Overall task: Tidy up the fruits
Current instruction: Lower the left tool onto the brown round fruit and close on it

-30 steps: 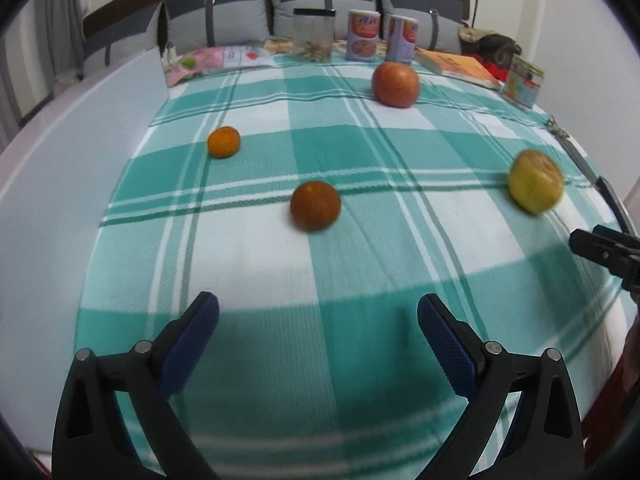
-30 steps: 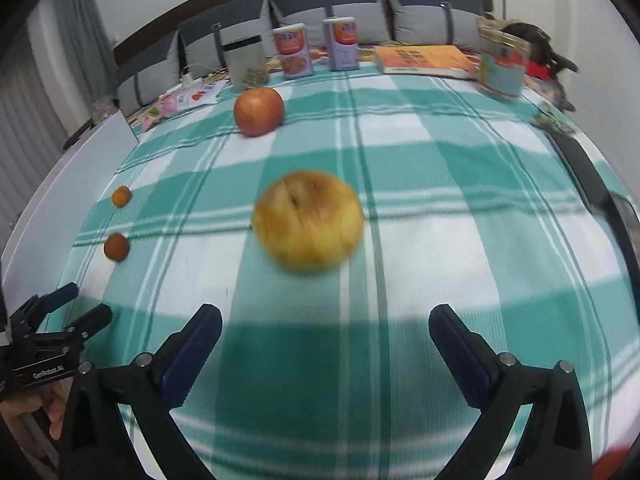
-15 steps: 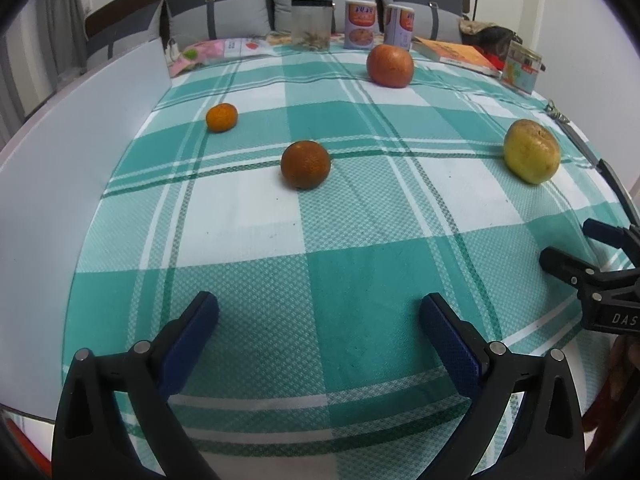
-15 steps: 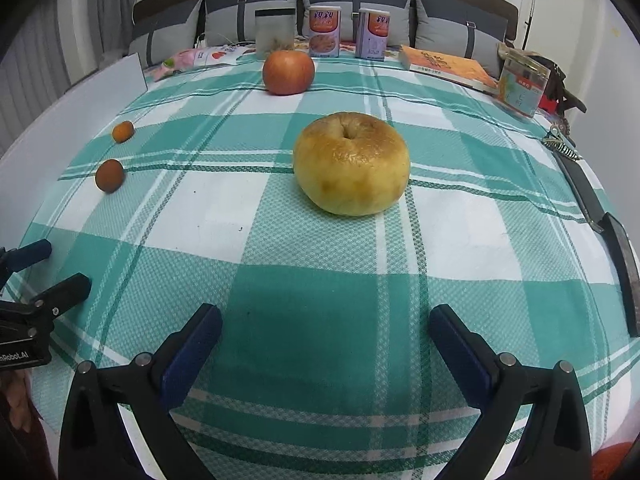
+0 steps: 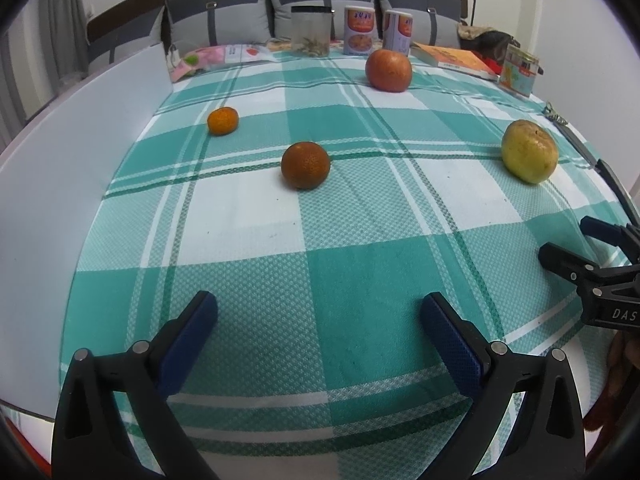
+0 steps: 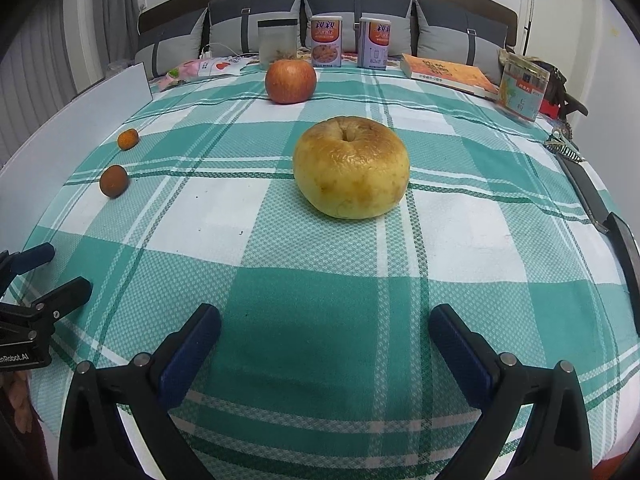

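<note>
Four fruits lie on a green-and-white checked cloth (image 5: pixel 360 280). A dark orange (image 5: pixel 305 165) sits ahead of my left gripper (image 5: pixel 318 312), which is open and empty. A smaller bright orange (image 5: pixel 223 121) lies further left, a red apple (image 5: pixel 388 70) at the back. A yellow apple (image 6: pixel 351 167) sits straight ahead of my right gripper (image 6: pixel 324 320), which is open and empty; it also shows in the left wrist view (image 5: pixel 529 151). The red apple (image 6: pixel 290 81) and both oranges (image 6: pixel 113 181) (image 6: pixel 128 139) show in the right wrist view. Each gripper sees the other at its frame edge (image 5: pixel 568 246) (image 6: pixel 68 270).
Two tins (image 6: pixel 326 41) (image 6: pixel 374 43), a clear jar (image 6: pixel 277 44), a book (image 6: pixel 446 73), a small box (image 6: pixel 522 90) and packets (image 6: pixel 204 68) line the back edge before grey cushions. A white board (image 5: pixel 60 184) stands along the left. A dark strap (image 6: pixel 592 196) lies at the right edge.
Both grippers drew back toward the front edge of the table and steadied. The fruits have not moved and both grippers stay open.
</note>
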A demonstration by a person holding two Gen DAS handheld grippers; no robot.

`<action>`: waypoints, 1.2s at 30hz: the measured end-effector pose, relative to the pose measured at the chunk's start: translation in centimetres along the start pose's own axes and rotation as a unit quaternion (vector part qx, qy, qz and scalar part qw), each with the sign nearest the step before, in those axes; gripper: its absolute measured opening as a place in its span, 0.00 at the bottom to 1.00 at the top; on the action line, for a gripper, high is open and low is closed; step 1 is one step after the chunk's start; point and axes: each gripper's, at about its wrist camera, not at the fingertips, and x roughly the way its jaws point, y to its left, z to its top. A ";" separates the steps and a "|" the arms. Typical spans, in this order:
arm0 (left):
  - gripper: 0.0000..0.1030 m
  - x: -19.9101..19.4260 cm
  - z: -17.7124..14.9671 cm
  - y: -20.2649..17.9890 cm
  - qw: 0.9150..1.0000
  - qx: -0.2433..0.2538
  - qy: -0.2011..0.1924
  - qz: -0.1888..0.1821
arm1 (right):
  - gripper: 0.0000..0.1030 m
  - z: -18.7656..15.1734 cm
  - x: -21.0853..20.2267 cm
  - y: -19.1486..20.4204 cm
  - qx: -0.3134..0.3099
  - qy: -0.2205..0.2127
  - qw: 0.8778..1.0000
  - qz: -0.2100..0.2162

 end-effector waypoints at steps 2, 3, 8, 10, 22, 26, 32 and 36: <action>0.99 0.0 0.0 0.0 1.000 0.000 0.000 0.000 | 1.00 0.0 0.0 0.0 0.000 0.000 1.000 0.000; 1.00 0.0 0.0 0.0 1.000 0.000 0.000 0.000 | 1.00 0.0 0.0 0.0 0.000 0.000 1.000 0.000; 1.00 0.0 0.0 0.0 1.000 0.000 0.000 0.000 | 1.00 0.0 0.0 0.0 -0.001 0.000 1.000 0.001; 0.99 0.0 0.0 0.0 1.000 0.000 0.001 -0.003 | 1.00 0.0 0.0 0.0 -0.001 0.000 1.000 0.001; 0.97 0.4 2.9 2.2 0.998 -0.035 0.024 -0.055 | 1.00 0.0 0.0 0.0 -0.001 0.000 1.000 0.000; 0.96 2.5 5.7 2.7 0.997 -0.054 0.031 -0.044 | 1.00 0.0 0.0 0.0 0.000 0.001 1.000 0.004; 0.53 4.7 7.6 1.5 0.999 -0.013 0.037 -0.025 | 1.00 2.2 -1.5 -3.7 0.093 -0.001 0.992 0.080; 0.29 4.8 8.2 0.8 0.999 0.015 0.041 -0.025 | 0.96 6.7 -0.6 -4.2 0.062 0.017 0.995 0.082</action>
